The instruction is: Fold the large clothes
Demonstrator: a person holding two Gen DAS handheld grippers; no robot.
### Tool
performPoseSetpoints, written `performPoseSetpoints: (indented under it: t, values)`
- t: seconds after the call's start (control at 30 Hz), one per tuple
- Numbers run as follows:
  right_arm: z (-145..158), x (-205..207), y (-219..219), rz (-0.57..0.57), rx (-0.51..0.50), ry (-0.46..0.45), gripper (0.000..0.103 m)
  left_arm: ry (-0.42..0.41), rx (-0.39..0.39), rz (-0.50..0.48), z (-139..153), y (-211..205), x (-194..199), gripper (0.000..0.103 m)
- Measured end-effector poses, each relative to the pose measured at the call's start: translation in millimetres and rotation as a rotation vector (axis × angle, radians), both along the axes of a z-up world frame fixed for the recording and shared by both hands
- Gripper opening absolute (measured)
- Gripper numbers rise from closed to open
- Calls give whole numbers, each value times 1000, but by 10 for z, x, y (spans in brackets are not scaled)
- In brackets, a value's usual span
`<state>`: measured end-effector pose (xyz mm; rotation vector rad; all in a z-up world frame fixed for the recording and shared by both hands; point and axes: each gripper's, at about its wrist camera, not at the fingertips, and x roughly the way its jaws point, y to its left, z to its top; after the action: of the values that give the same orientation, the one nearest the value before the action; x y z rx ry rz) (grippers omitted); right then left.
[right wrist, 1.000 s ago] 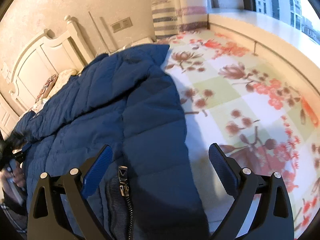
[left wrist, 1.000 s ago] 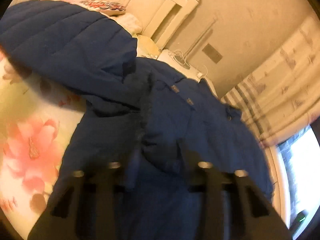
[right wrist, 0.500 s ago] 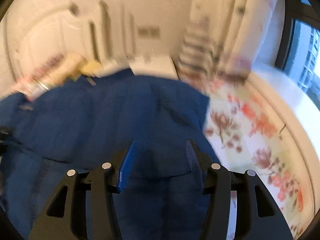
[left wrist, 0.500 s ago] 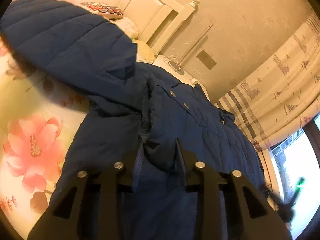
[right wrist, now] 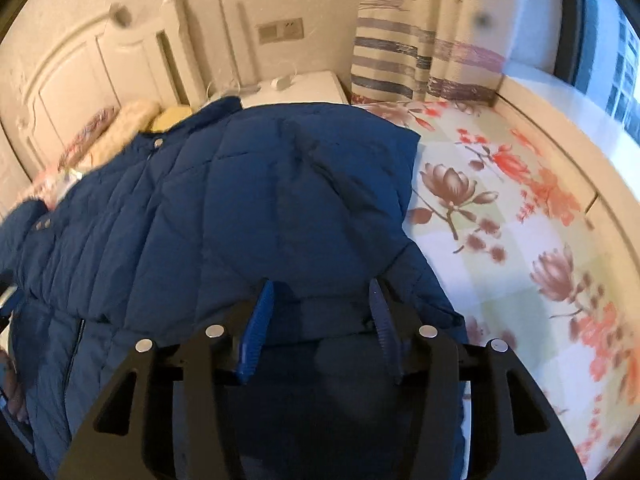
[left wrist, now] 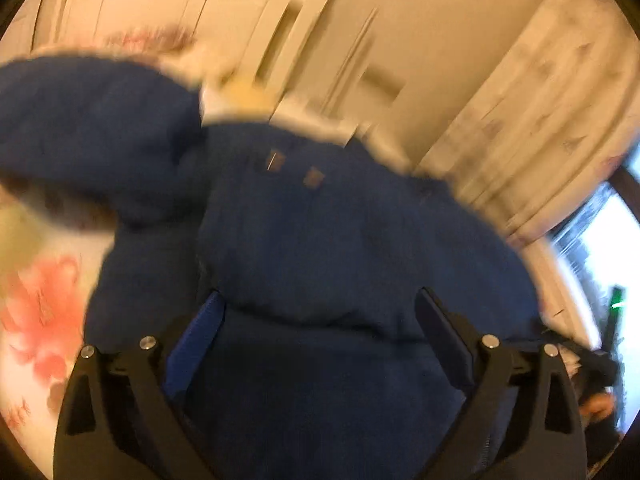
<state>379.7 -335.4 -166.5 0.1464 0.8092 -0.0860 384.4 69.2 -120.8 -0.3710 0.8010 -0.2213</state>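
Observation:
A large navy quilted jacket (right wrist: 240,208) lies spread on the floral bedsheet (right wrist: 520,248). It also fills the blurred left wrist view (left wrist: 320,240), with one sleeve (left wrist: 88,136) stretching to the left. My left gripper (left wrist: 320,312) is open, its jaws wide apart over the jacket with loose fabric bulging between them. My right gripper (right wrist: 320,300) is partly closed around a folded bulge of jacket fabric that sits between its blue pads (right wrist: 256,328); whether the pads press it is unclear.
A white headboard (right wrist: 92,68) and pillows (right wrist: 128,128) stand at the far end. A white nightstand (right wrist: 296,88) with cables is beside them. Striped curtains (right wrist: 420,40) and a window ledge (right wrist: 560,128) run along the right of the bed.
My left gripper has opened wide and let go of the jacket fold it pinched. My right gripper narrowed from wide open and swung over the jacket's upper part.

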Motion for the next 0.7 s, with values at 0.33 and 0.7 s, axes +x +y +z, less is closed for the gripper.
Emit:
performPoseSetpoints:
  t: [0.33,0.7]
  values:
    - [-47,1025,-152,26,-70,113,51,-5,21,-11,-14,-72,13,100]
    - [-106,1438,-161,-48,-61,127,72,5,61,-11,-8,-106,21,101]
